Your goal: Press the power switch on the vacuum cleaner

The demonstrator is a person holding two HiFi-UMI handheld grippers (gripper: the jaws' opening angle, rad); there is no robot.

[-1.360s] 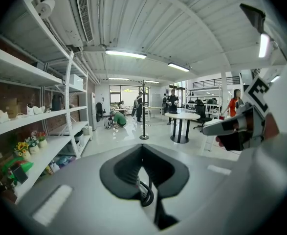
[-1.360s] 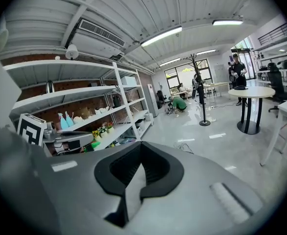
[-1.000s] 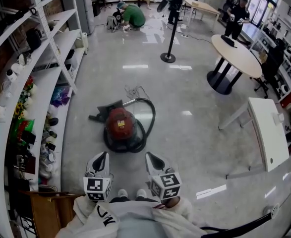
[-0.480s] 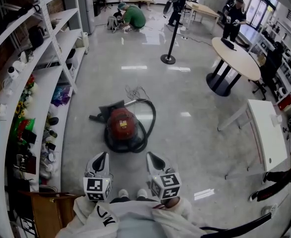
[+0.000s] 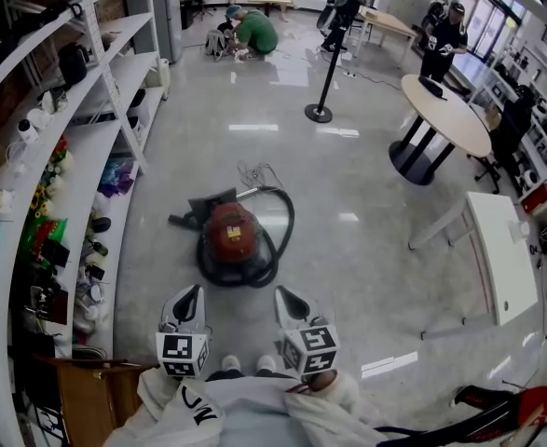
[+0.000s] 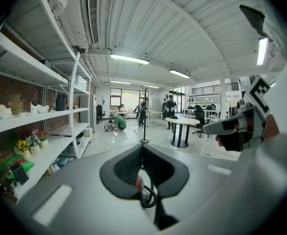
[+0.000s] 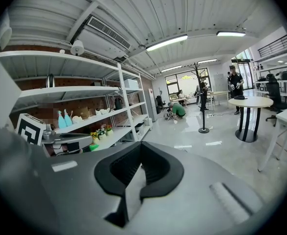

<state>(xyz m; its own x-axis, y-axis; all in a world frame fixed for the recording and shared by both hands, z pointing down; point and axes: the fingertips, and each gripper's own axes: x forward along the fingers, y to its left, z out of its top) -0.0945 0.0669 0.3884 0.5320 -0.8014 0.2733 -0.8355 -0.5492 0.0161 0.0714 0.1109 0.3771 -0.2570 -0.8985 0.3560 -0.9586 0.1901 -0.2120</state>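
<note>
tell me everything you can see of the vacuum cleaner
The vacuum cleaner is a round canister with a dark red, plastic-looking top on a black base. It sits upright on the glossy grey floor. Its black hose loops around the body toward a dark floor head beside it; a thin cord lies beyond. Only the floor touches it.

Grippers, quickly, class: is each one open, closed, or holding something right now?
Left gripper: closed, holding nothing.
Right gripper: closed, holding nothing.
</note>
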